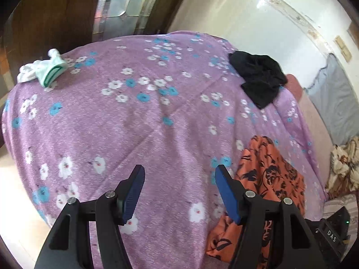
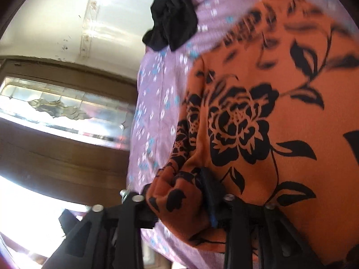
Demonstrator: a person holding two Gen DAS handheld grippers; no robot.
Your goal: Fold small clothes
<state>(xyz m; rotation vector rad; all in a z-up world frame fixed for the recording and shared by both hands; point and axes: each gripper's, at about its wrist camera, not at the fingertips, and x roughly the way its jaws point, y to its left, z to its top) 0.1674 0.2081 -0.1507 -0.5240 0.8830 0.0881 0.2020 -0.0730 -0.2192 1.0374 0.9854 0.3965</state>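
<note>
An orange garment with black flowers (image 1: 267, 174) lies on the near right of the purple floral bedsheet (image 1: 139, 121). My left gripper (image 1: 179, 190) is open and empty, hovering over the sheet just left of that garment. My right gripper (image 2: 190, 192) is shut on a bunched edge of the orange garment (image 2: 258, 112), which fills the right wrist view. A crumpled black garment (image 1: 258, 78) lies at the far right of the bed; it also shows in the right wrist view (image 2: 172, 29). A folded white and mint-green pile (image 1: 42, 69) sits at the far left.
A wooden wardrobe with a mirror panel (image 1: 121, 0) stands behind the bed. A white wall (image 1: 246, 13) is at the back right. Grey and beige bedding (image 1: 336, 103) lies to the right. A black device (image 1: 332, 235) is at the lower right.
</note>
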